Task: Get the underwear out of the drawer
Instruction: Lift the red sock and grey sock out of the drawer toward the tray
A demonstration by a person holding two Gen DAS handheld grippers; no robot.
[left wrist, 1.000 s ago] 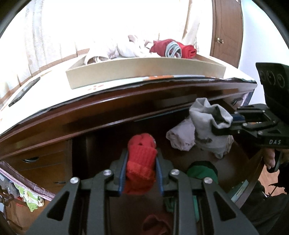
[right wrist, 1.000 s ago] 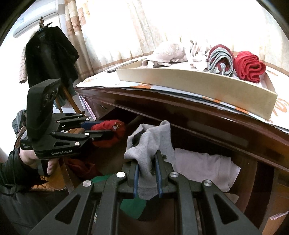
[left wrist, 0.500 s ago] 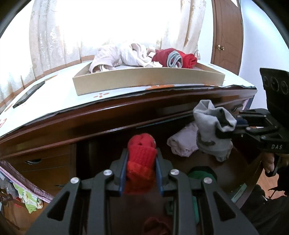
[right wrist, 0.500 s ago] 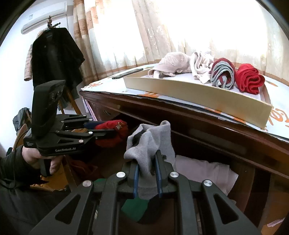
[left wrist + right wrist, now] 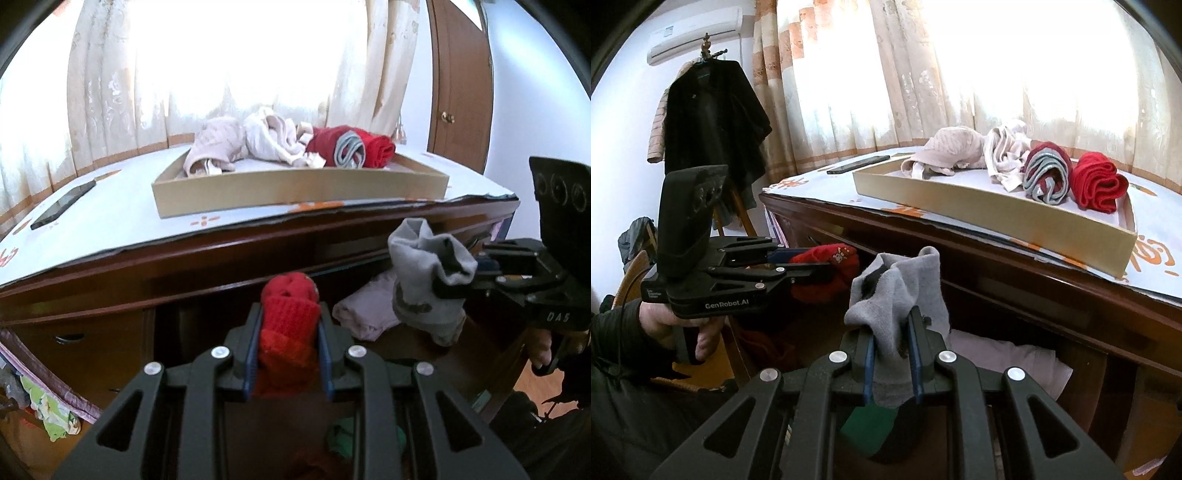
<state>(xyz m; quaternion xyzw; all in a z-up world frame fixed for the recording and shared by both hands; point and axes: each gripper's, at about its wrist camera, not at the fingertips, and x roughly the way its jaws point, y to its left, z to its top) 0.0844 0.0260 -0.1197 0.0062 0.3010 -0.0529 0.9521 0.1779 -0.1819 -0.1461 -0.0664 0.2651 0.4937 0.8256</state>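
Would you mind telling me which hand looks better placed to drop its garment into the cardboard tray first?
Probably the right. Its tongs, shut on the grey garment, sit nearer the tray. The left tongs hold the red garment farther along the dresser.

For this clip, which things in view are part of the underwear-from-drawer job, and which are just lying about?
Part of the job:
- red garment, clamped in the left hand-held gripper
- grey garment, clamped in the right hand-held gripper
- open drawer with a pale folded piece inside
- cardboard tray holding rolled garments

Lying about:
- phone
- black coat
- air conditioner
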